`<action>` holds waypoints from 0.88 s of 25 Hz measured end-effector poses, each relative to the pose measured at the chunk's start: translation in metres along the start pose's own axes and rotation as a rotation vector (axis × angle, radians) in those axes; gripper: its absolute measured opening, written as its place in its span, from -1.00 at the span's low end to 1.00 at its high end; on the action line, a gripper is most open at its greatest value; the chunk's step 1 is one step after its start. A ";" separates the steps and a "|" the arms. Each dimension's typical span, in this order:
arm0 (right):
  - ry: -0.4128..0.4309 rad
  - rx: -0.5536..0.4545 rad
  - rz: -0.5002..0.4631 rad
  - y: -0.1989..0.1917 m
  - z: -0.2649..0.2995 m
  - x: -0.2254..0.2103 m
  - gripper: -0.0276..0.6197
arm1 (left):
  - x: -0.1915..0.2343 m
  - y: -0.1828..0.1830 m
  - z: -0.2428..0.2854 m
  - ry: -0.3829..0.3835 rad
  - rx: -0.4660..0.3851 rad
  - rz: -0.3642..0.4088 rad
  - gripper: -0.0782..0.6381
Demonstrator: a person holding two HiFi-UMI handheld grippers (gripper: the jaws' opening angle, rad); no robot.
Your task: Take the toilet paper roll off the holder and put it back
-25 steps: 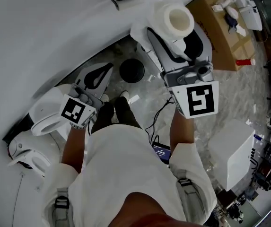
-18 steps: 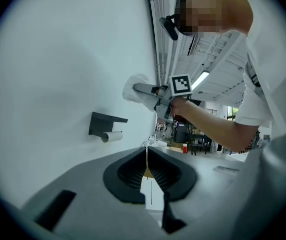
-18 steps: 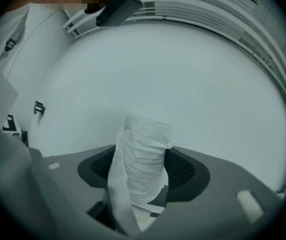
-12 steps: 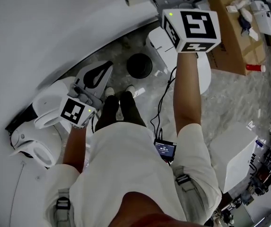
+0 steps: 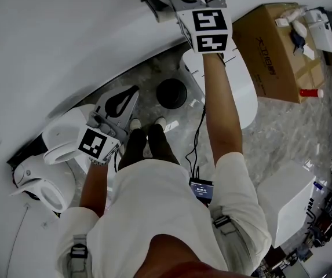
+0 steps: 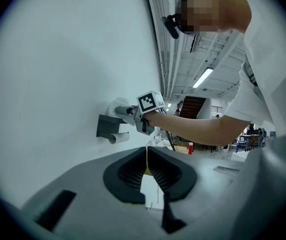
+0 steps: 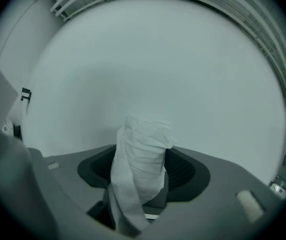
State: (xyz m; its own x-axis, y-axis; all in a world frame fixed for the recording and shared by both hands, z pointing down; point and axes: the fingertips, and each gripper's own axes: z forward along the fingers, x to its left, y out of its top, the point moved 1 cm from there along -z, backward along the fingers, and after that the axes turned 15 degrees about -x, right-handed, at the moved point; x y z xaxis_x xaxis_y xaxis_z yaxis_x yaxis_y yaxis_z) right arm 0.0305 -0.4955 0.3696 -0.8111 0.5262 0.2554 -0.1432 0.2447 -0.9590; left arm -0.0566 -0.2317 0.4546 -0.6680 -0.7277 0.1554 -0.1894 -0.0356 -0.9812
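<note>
**Roll clamped in the right gripper, up beside the wall holder**

The toilet paper roll [image 7: 142, 154] is standing upright between the jaws of the right gripper [image 7: 142, 170]. The jaws are pressing on its sides and squeezing the soft paper into creases, and a loose strip is hanging down toward the camera. The gripper is holding the roll off the holder [image 6: 107, 126], close to the white wall [image 7: 147, 59] and just above that grey bracket. Whether the paper is touching the wall cannot be told. A short pale tube [image 6: 119, 137] is sticking out beneath the bracket. The person's bare right arm [image 5: 219, 109] is stretching up toward the wall.

The left gripper [image 6: 146, 154] is hanging low at the person's left side, well apart from the holder, with its jaws pressed together and nothing between them. In the head view it is hovering over a white toilet [image 5: 61, 133] standing at the foot of the wall. A round black bin [image 5: 171, 93] is sitting on the marbled floor [image 5: 305, 126] just beyond the person's shoes. A cardboard box [image 5: 273, 48] is lying further right, carrying a few small items on top.
</note>
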 end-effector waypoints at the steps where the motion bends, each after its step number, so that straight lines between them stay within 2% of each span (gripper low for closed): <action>1: -0.007 -0.004 0.016 -0.002 0.000 -0.001 -0.01 | 0.000 0.001 0.000 0.002 -0.002 0.002 -0.76; 8: 0.002 -0.018 0.029 -0.002 -0.001 0.000 0.01 | 0.001 0.007 -0.001 0.008 -0.010 0.014 -0.76; 11: 0.001 -0.028 0.054 0.001 -0.005 -0.002 0.20 | -0.001 0.009 0.000 0.003 -0.015 0.016 -0.76; 14: -0.014 -0.058 0.088 0.012 -0.013 -0.005 0.23 | -0.002 0.012 -0.001 0.002 -0.021 0.021 -0.76; 22: -0.061 -0.128 0.115 0.043 -0.085 0.004 0.20 | -0.008 0.029 -0.005 -0.007 -0.051 0.041 -0.76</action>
State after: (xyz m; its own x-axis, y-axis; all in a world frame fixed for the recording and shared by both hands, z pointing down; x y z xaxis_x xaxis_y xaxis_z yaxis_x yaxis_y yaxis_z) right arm 0.0694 -0.4139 0.3399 -0.8514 0.5074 0.1331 0.0226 0.2890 -0.9571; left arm -0.0602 -0.2233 0.4253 -0.6710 -0.7326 0.1143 -0.1983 0.0288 -0.9797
